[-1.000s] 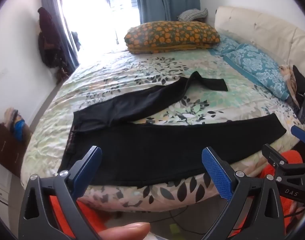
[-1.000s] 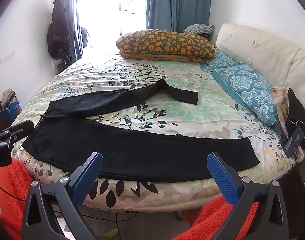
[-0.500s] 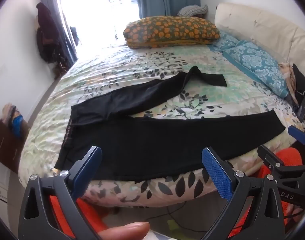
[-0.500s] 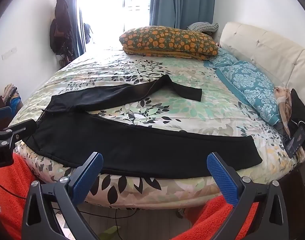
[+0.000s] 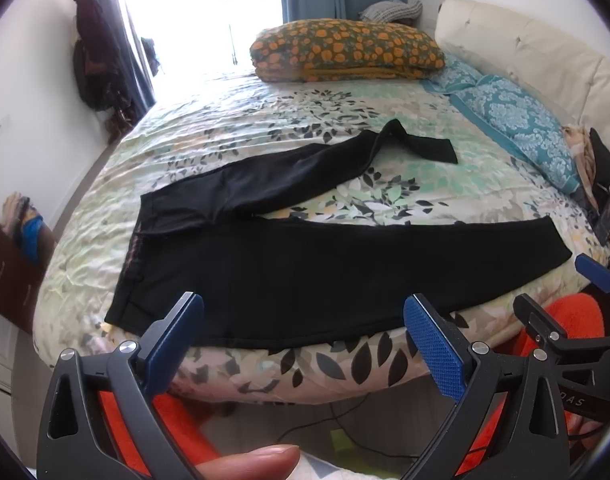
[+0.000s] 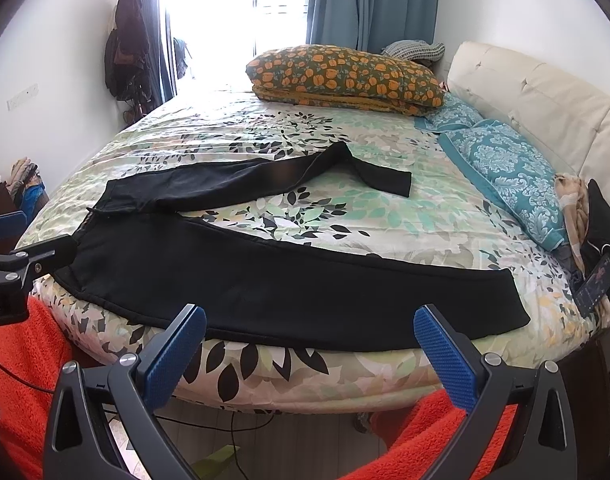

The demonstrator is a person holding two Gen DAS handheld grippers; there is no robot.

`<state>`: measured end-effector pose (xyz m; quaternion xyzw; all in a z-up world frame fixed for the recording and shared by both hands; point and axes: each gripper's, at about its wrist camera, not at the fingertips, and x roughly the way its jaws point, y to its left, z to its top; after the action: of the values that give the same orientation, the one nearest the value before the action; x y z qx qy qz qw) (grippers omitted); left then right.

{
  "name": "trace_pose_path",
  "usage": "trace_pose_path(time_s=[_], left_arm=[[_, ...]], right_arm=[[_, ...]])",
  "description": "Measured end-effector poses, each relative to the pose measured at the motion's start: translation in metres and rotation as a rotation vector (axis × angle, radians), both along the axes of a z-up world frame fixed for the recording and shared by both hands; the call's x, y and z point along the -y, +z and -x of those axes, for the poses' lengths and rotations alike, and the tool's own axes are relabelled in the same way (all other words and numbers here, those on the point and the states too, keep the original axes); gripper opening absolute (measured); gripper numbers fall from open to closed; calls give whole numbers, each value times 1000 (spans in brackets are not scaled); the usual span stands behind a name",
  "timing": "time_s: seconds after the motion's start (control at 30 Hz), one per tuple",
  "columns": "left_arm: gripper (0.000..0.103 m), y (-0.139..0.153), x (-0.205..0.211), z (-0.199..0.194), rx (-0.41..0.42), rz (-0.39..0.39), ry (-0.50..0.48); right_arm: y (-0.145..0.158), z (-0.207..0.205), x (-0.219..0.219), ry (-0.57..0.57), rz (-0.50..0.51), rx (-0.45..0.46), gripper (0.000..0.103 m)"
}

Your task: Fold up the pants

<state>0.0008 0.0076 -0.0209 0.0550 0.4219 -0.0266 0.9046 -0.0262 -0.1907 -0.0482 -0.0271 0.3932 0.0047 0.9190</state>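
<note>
Black pants [image 5: 305,268] lie spread on the bed, waistband at the left. One leg runs along the near edge to the right; the other leg angles back, its end folded over [image 5: 429,146]. The pants also show in the right wrist view [image 6: 289,288]. My left gripper [image 5: 305,332] is open and empty, held off the bed's near edge. My right gripper [image 6: 311,340] is open and empty too, just before the near leg. The right gripper shows at the right edge of the left wrist view [image 5: 561,320].
The bed has a leaf-print cover [image 6: 345,216]. An orange-flowered folded quilt [image 6: 345,76] lies at the back, teal pillows [image 6: 505,168] and a cream headboard [image 6: 545,96] at the right. A phone [image 6: 595,282] and dark clothes lie at the right edge. Orange fabric [image 6: 25,352] is below.
Both grippers have risen a little and moved slightly nearer the bed; the pants sit lower and larger in view. The pants have not moved.
</note>
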Motion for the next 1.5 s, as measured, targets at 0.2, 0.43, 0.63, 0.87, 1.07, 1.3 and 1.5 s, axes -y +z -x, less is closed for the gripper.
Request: trace_pose_path(time_s=[0.2, 0.43, 0.63, 0.87, 1.07, 1.3, 1.5], left_arm=[[101, -1, 0, 0, -7, 2, -1], [101, -2, -2, -1, -15, 6, 1], [101, -1, -3, 0, -14, 10, 4], [101, -2, -4, 0, -24, 13, 6], [101, -2, -4, 0, -23, 14, 6], [101, -3, -4, 0, -26, 14, 8], [101, -3, -4, 1, -27, 15, 8]], right_arm=[[-1, 1, -1, -1, -1, -2, 103], [-2, 1, -1, -1, -1, -3, 103], [-2, 1, 0, 1, 0, -2, 103], [-2, 2, 0, 0, 0, -4, 103], [-2, 2, 0, 1, 0, -3, 103], [-3, 3, 0, 1, 0, -5, 103], [-7, 4, -1, 3, 0, -12, 103]])
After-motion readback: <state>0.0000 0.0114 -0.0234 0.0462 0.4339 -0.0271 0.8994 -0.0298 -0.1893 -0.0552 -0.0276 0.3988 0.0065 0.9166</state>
